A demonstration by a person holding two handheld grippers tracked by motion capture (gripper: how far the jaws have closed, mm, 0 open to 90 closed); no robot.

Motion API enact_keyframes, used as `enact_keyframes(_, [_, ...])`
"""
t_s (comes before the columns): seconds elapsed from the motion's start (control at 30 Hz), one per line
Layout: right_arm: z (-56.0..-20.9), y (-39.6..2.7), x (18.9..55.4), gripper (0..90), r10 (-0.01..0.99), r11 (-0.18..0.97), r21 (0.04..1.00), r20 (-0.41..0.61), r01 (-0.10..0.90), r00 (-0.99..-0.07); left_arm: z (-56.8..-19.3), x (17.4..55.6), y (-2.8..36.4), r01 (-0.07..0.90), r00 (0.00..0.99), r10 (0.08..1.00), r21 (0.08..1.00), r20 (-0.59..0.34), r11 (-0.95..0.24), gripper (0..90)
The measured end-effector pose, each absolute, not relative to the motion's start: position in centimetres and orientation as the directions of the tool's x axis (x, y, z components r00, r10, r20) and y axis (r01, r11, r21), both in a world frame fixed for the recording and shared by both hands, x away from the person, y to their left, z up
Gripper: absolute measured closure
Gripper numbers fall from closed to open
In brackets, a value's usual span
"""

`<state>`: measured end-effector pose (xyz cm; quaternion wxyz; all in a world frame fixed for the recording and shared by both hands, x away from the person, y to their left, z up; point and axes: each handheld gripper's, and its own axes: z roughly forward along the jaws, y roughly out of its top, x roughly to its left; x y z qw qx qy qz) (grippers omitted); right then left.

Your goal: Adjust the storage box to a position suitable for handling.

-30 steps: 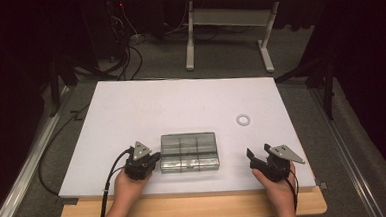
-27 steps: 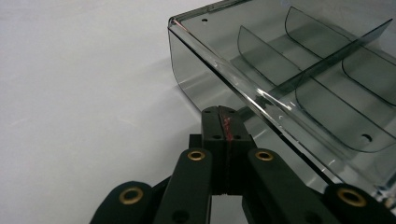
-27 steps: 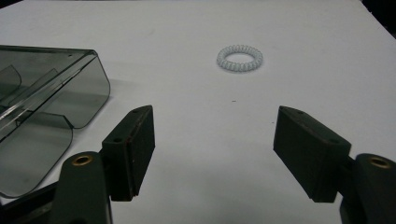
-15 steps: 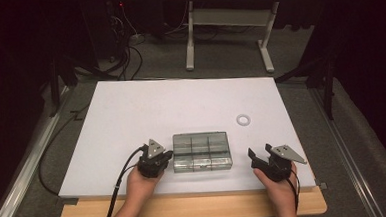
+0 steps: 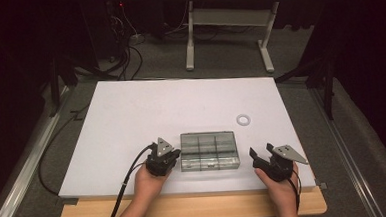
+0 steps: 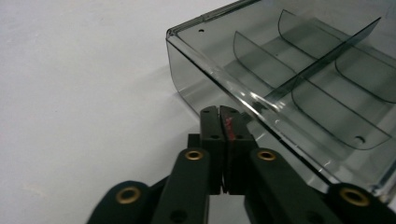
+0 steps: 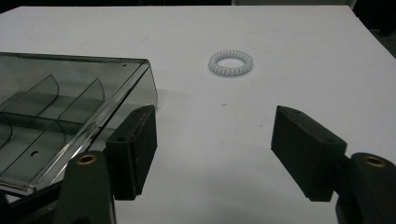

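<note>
A clear smoky plastic organiser box with dividers and a closed lid lies near the front of the white table top. My left gripper is at the box's left short side; in the left gripper view its jaws stand almost together with nothing between them, tips at the box wall, and they have just been opening a little. My right gripper rests to the right of the box, open, with nothing between its jaws. A white spiral hair tie lies beyond it, and the box's right end is beside its left jaw.
The white top sits on a wooden table whose front edge runs under the person's wrists. Black cables and a white table frame stand on the floor behind. Each gripper trails a cable toward the person.
My left gripper has moved right along the table's front, and the box has slid right ahead of it, toward the right gripper. The right gripper has kept still.
</note>
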<state>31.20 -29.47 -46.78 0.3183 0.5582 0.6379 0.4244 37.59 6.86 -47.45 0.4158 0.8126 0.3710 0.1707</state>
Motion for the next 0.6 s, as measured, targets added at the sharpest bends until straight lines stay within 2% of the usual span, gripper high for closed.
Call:
enact_keyframes(0.1, [-46.8,-29.6,31.1,32.1,0.981,0.017,0.899,0.069,0.438,-0.18,-47.5,37.7,8.1,0.463,0.65,0.76,0.805,-0.025,-0.37,84.6])
enact_keyframes(0.13, [-46.7,-29.6,31.1,32.0,0.979,0.014,0.903,0.075,0.43,-0.191,-47.5,37.7,8.7,0.46,0.641,0.767,0.808,-0.016,-0.368,79.1])
enact_keyframes(0.17, [-46.7,-29.6,31.1,32.0,0.979,0.014,0.903,0.075,0.43,-0.191,-47.5,37.7,9.4,0.458,0.63,0.776,0.809,-0.004,-0.368,79.1])
enact_keyframes(0.2, [-46.6,-29.6,31.1,31.8,0.979,0.023,0.903,0.066,0.429,-0.193,-47.5,37.7,10.2,0.457,0.621,0.784,0.808,0.011,-0.373,73.3])
enact_keyframes(0.23, [-46.6,-29.6,31.1,31.8,0.979,0.023,0.903,0.066,0.429,-0.193,-47.5,37.8,11.0,0.457,0.611,0.791,0.805,0.024,-0.378,73.3])
enact_keyframes(0.27, [-46.5,-29.7,31.2,30.9,0.977,0.03,0.908,0.061,0.418,-0.202,-47.5,37.9,11.8,0.463,0.606,0.795,0.799,0.03,-0.383,68.1])
enact_keyframes(0.3, [-46.5,-29.7,31.2,30.9,0.977,0.03,0.908,0.061,0.418,-0.202,-47.5,38.1,12.6,0.474,0.604,0.797,0.797,0.016,-0.375,68.1])
enact_keyframes(0.37, [-46.3,-29.6,31.5,30.0,0.975,0.028,0.91,0.067,0.414,-0.213,-47.5,38.3,14.0,0.477,0.587,0.809,0.794,0.032,-0.378,62.6])
enact_keyframes(0.4, [-46.0,-29.5,32.0,29.4,0.974,0.044,0.906,0.054,0.421,-0.218,-47.6,38.6,15.2,0.478,0.56,0.826,0.793,0.057,-0.378,57.1])
enact_keyframes(0.5, [-45.8,-29.4,32.6,31.0,0.978,0.062,0.904,0.03,0.423,-0.208,-47.8,38.9,16.1,0.485,0.543,0.837,0.79,0.065,-0.376,55.3])
enact_keyframes(0.6, [-45.9,-29.2,34.0,32.9,0.982,0.093,0.879,-0.003,0.468,-0.189,-48.4,38.9,16.5,0.475,0.547,0.833,0.79,0.079,-0.387,55.5])
